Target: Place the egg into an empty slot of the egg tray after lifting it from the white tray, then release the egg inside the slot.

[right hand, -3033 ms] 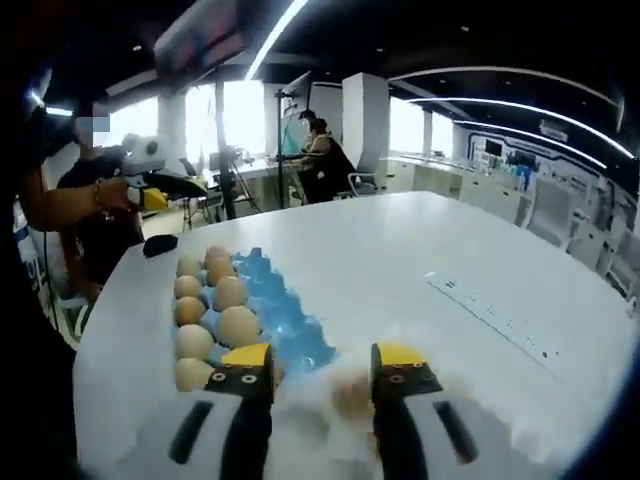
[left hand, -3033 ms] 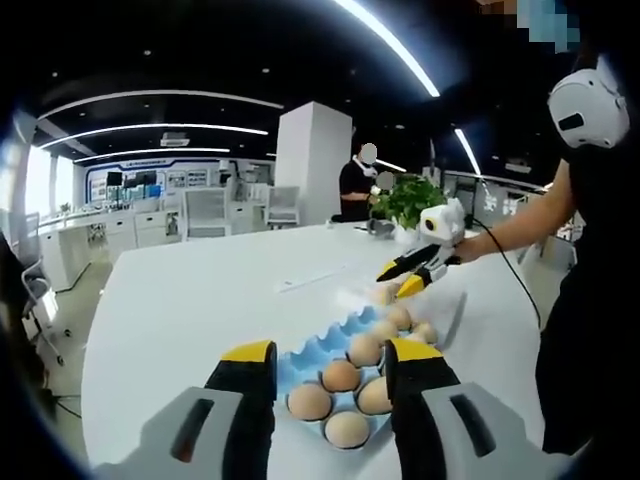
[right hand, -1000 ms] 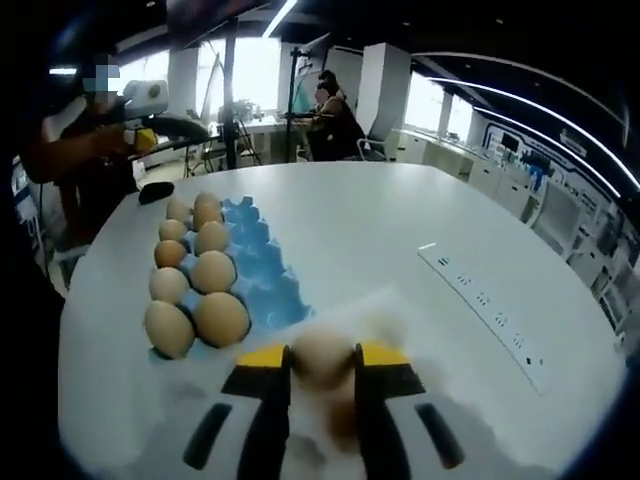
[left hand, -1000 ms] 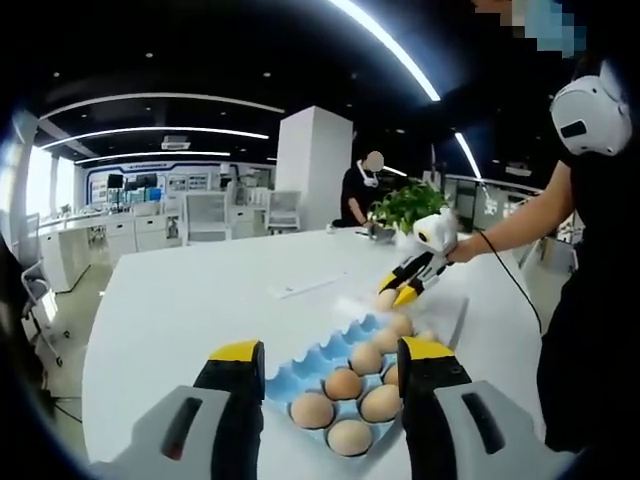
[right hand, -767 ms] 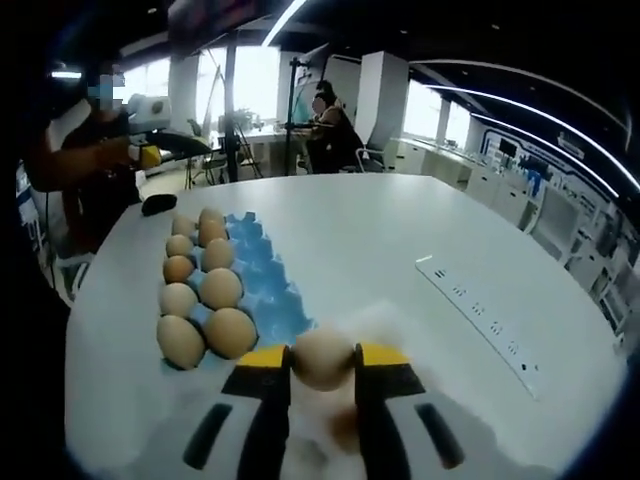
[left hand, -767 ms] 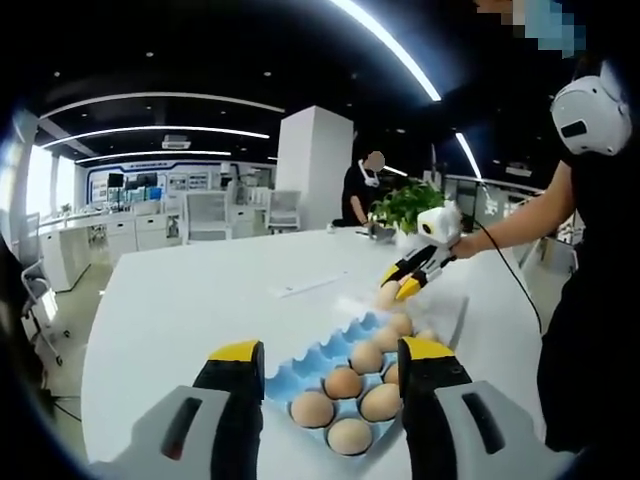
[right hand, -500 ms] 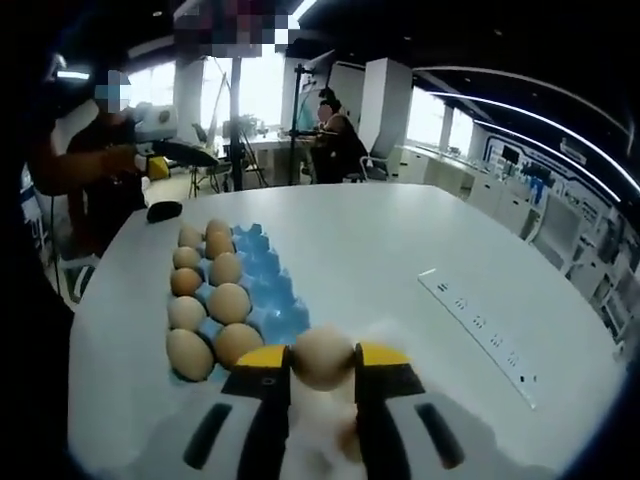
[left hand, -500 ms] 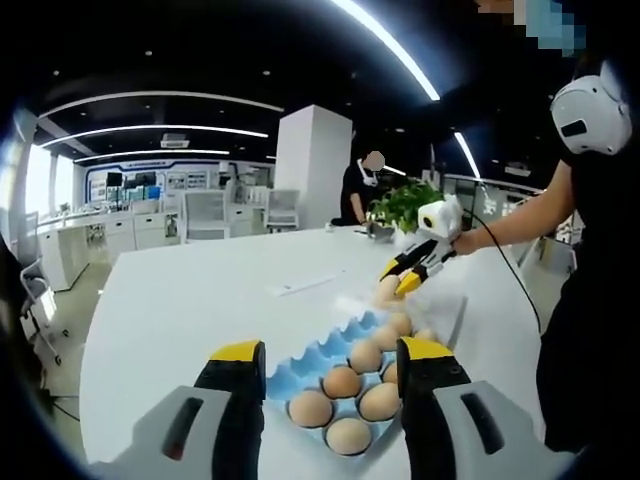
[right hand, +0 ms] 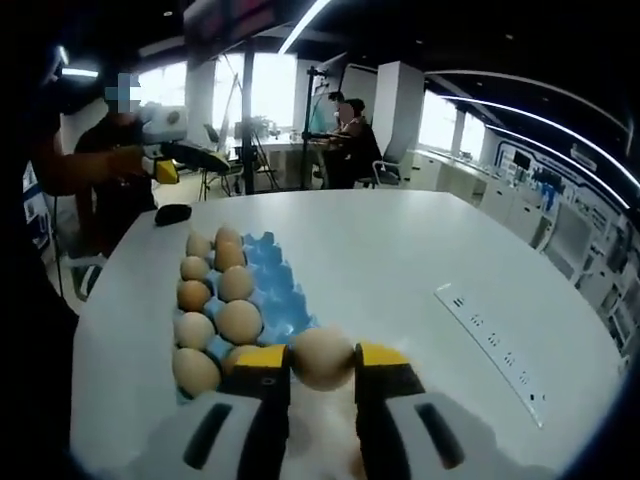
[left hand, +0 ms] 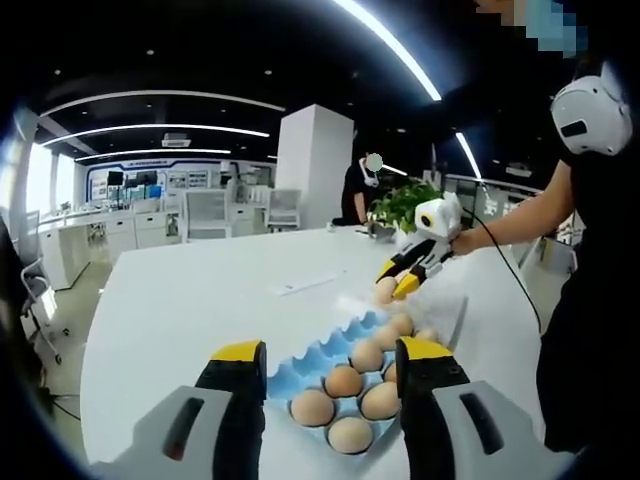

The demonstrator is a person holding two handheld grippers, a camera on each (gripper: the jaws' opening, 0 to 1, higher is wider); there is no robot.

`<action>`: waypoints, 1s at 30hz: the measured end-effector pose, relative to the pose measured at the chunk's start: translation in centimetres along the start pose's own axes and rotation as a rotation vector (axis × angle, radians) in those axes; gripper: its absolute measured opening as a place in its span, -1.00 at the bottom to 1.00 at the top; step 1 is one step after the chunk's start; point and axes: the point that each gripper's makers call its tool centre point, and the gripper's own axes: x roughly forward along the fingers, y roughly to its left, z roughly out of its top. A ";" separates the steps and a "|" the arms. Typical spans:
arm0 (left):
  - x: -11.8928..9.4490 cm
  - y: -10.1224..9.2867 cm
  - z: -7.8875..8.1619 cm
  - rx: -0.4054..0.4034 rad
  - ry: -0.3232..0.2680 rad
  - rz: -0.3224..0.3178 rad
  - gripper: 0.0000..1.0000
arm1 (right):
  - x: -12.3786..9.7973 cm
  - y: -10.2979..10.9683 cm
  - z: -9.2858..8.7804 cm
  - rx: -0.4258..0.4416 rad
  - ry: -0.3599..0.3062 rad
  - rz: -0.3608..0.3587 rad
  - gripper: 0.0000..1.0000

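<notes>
Egg (right hand: 322,357) clamped btwn right gripper (right hand: 322,365) jaws, held above blue egg tray (right hand: 272,290) near end. Left gripper (left hand: 330,365) jaws apart, empty, over tray's egg-filled end, near table (left hand: 190,300) edge.

No text, label, brand or number is legible anywhere (the wall displays (left hand: 150,180) at the room's far end are too blurred).

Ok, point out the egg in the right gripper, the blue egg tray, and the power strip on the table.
egg (right hand: 322,358), right gripper view, middle of its shell between the jaws.
blue egg tray (right hand: 272,280), right gripper view, bare empty slots.
power strip (right hand: 492,340), right gripper view, middle of its top face.
</notes>
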 end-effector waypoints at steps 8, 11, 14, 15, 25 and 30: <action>0.0 0.1 0.0 0.000 -0.001 0.001 0.05 | 1.9 1.1 1.4 -0.020 -0.011 0.037 -0.52; -0.1 0.1 -0.1 -0.004 0.002 -0.002 0.03 | 2.6 1.6 1.9 -0.028 -0.019 0.055 -0.52; -0.2 0.3 -0.1 0.001 0.001 0.004 0.04 | 3.4 2.1 2.4 -0.033 -0.022 0.072 -0.52; -0.2 0.4 -0.1 0.004 0.001 0.009 0.04 | 3.7 2.3 2.6 -0.036 -0.025 0.080 -0.52; -0.4 0.8 -0.5 -0.001 0.006 0.016 0.03 | 6.0 3.4 4.4 -0.049 -0.047 0.117 -0.52; -0.6 0.9 -0.4 -0.006 0.002 0.016 0.01 | 7.4 4.1 5.2 -0.052 -0.055 0.139 -0.52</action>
